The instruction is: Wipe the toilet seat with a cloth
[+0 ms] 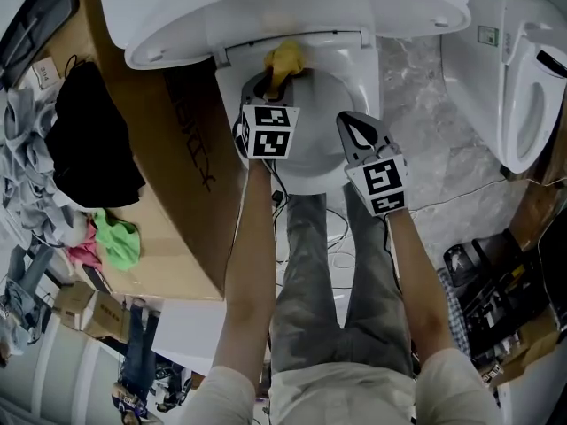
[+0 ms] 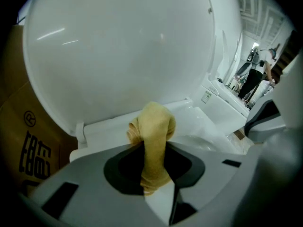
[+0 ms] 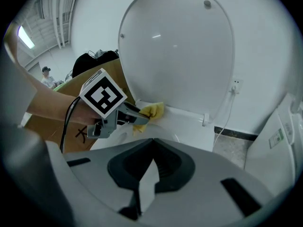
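Observation:
A yellow cloth [image 1: 286, 58] lies bunched on the rear left of the white toilet seat [image 1: 353, 91], just below the raised lid [image 1: 283, 7]. My left gripper [image 1: 276, 82] is shut on the cloth [image 2: 154, 126], which hangs out between its jaws and rests against the seat's back edge [image 2: 199, 122]. My right gripper [image 1: 342, 119] hovers over the seat's front right, jaws shut with nothing held. The right gripper view shows the left gripper [image 3: 142, 118] pressing the cloth [image 3: 154, 110] to the seat near the hinge, below the lid [image 3: 180, 56].
A brown cardboard box [image 1: 177, 175] stands close against the toilet's left side, with black clothing [image 1: 93, 140] and a green rag [image 1: 120, 242] beyond it. A second white toilet [image 1: 523, 87] is at the right. A cable [image 1: 461, 193] runs over the grey floor.

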A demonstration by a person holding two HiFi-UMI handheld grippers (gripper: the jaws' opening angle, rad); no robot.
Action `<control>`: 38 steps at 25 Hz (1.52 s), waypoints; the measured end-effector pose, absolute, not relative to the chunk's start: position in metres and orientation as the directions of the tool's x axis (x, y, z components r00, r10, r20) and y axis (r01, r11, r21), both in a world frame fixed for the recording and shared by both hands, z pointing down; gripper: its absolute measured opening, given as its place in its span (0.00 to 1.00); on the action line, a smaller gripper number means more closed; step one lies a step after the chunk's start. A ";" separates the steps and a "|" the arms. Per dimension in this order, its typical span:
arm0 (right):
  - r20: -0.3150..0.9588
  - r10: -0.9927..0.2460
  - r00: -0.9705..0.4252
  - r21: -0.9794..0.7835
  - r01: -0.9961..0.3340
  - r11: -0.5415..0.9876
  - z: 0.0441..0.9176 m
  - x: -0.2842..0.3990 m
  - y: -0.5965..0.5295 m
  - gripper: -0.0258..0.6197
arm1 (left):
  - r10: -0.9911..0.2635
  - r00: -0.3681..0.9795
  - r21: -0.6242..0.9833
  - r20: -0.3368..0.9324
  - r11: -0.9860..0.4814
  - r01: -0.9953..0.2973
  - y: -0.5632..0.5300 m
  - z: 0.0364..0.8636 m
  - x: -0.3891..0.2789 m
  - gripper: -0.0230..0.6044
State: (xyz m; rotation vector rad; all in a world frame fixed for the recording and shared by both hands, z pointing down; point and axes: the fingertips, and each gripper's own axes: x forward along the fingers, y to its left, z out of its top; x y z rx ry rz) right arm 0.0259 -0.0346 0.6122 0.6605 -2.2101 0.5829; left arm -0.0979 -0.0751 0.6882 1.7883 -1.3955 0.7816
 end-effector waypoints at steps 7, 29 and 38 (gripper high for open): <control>0.751 -0.264 -0.606 -0.200 -0.590 0.782 0.609 0.013 -0.027 0.05 | -0.557 0.173 0.187 0.812 -0.032 -0.982 -0.065 0.684 -0.134 0.22; 0.748 -0.227 -0.624 -0.198 -0.536 0.820 0.607 0.014 0.009 0.05 | -0.532 0.034 0.178 0.846 0.223 -0.958 0.001 0.691 -0.191 0.22; 0.745 -0.204 -0.635 -0.204 -0.509 0.836 0.606 0.018 0.029 0.05 | -0.510 0.000 0.142 0.860 0.239 -0.961 0.033 0.692 -0.186 0.22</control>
